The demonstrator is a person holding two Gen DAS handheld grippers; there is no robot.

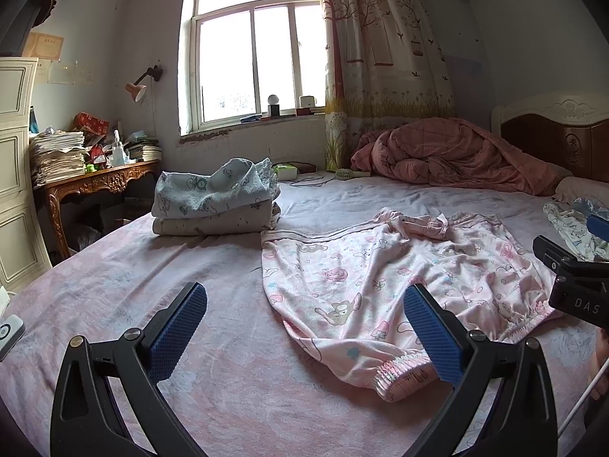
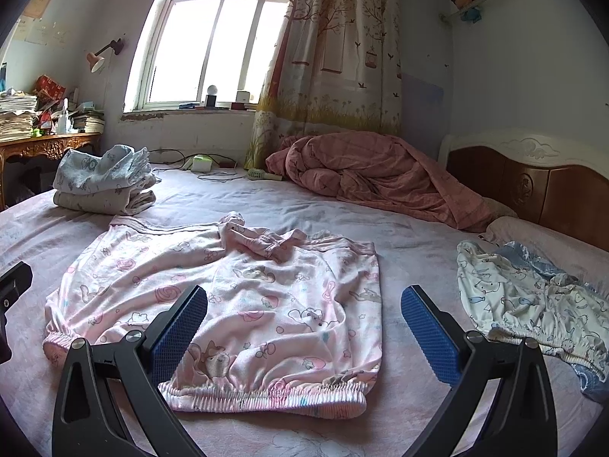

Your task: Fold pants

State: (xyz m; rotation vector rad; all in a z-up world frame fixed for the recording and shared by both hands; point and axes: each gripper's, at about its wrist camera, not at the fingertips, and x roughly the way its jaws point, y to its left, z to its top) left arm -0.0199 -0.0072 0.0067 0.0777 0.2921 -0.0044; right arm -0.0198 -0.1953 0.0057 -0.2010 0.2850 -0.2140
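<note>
Both tongs, left [image 1: 304, 327] and right [image 2: 304, 327], gape wide and empty above the pink pants [image 2: 228, 297], their far waistband bunched.

- Window [image 1: 262, 49]: white multi-pane frame in the far wall; strong daylight enters, glass overexposed.
- Window sill [image 1: 281, 116]: carries small objects, including a round white lamp-like item.
- Curtain [image 1: 384, 57]: drawn to the right of the window; printed with trees, birds and birdcages.
- Walls [image 2: 514, 57]: pale, marked and scuffed; papers are pinned at upper left.
- Wall lamp [image 1: 137, 87]: pink shade on a dark arm, left of the window.
- Carved wooden desk [image 1: 102, 181]: stands against the left wall, loaded with stacked papers and books.
- White panelled cabinet [image 1: 15, 167]: at far left.
- Headboard [image 2: 533, 186]: brown wood with white carved trim, at right.
- Corner shelf [image 2: 466, 3]: holds a small doll.
</note>
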